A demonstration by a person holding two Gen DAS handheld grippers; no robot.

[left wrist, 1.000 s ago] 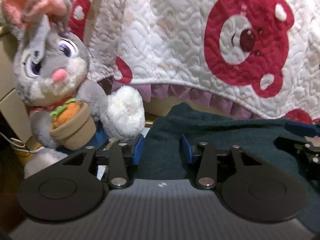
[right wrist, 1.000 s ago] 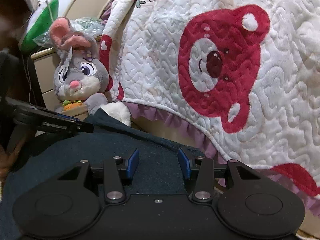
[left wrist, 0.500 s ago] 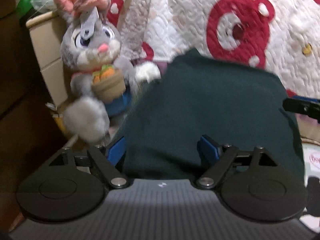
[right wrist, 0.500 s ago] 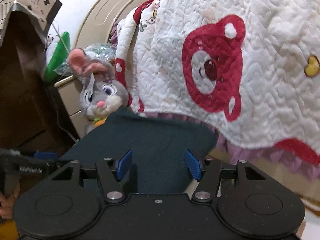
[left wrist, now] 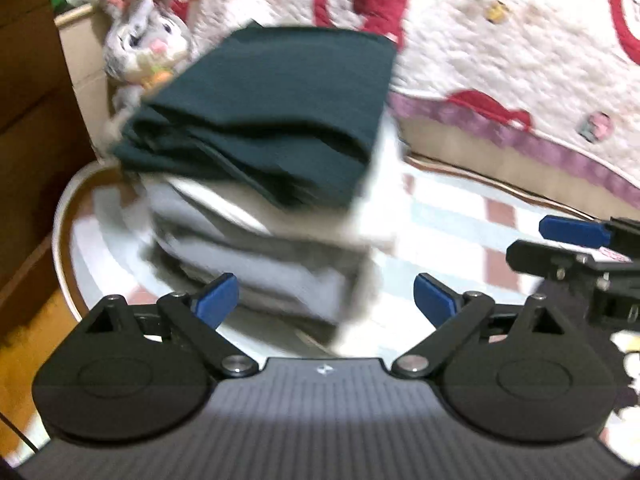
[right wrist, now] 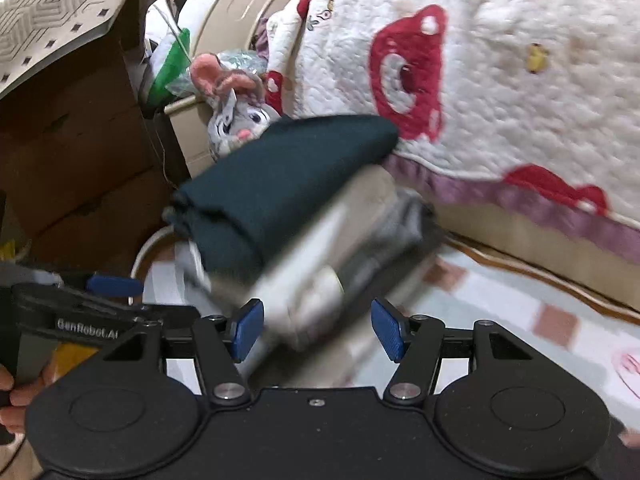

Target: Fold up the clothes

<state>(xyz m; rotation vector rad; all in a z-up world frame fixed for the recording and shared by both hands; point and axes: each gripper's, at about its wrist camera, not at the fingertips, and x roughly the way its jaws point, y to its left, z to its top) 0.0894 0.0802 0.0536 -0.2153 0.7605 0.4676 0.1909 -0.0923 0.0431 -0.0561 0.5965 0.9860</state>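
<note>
A folded dark green garment [left wrist: 276, 120] lies on top of a stack of folded white and grey clothes [left wrist: 272, 264] on a round table [left wrist: 64, 216]. It shows in the right wrist view too [right wrist: 280, 184], over the same stack [right wrist: 320, 264]. My left gripper [left wrist: 326, 300] is open and empty, just in front of the stack. My right gripper [right wrist: 320, 330] is open and empty, close to the stack's near side. The right gripper also shows at the right edge of the left wrist view [left wrist: 580, 240], and the left gripper at the left of the right wrist view [right wrist: 100, 300].
A grey plush rabbit [left wrist: 140, 44] sits behind the stack, next to a cream cabinet [right wrist: 188, 140]. A white quilt with red bears [right wrist: 500, 80] hangs at the back right. Brown cardboard boxes [right wrist: 72, 152] stand at the left. A checked cloth [right wrist: 520, 300] covers the table.
Both grippers opened wider and pulled back from the dark green garment, which now rests on top of the stack. The views are blurred by motion.
</note>
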